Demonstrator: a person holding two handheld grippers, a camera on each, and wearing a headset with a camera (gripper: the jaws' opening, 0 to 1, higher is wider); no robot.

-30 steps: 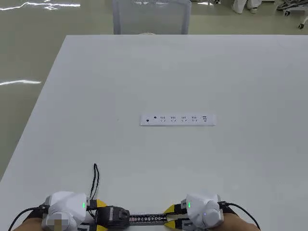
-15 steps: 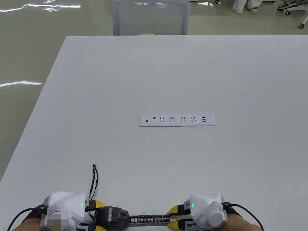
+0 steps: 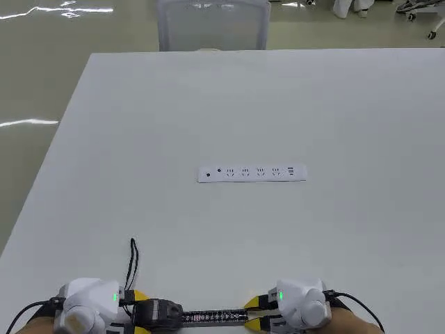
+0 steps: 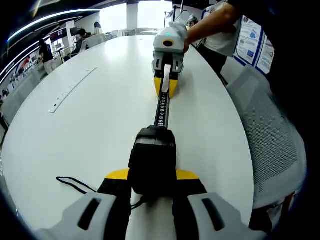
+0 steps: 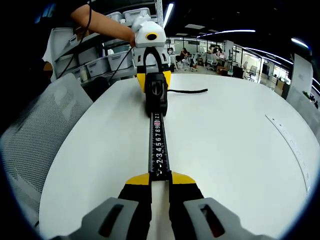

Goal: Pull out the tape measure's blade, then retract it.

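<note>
Clamping the black plastic tape measure case (image 4: 152,160) between its yellow-tipped jaws, the left gripper (image 4: 152,175) holds it low at the near edge of the wide white table (image 3: 243,104). From the case a narrow dark blade with white numerals (image 5: 157,145) runs straight to the right gripper (image 5: 160,181), whose jaws are closed on the blade's free end. The head view catches both grippers at its bottom edge, with the blade stretched level between them and its numerals a blur; the right gripper view shows them clearly, rising toward the case. That view also shows the thin black wrist cord (image 5: 187,91) trailing from the case across the tabletop, which the head view sees as a loop lying beyond the left gripper. Well beyond, at mid-table, lies a long white power strip (image 3: 252,173), its sockets distinct from the head view, a pale sliver in the gripper views. A grey mesh chair (image 3: 212,24) stands at the table's far edge
</note>
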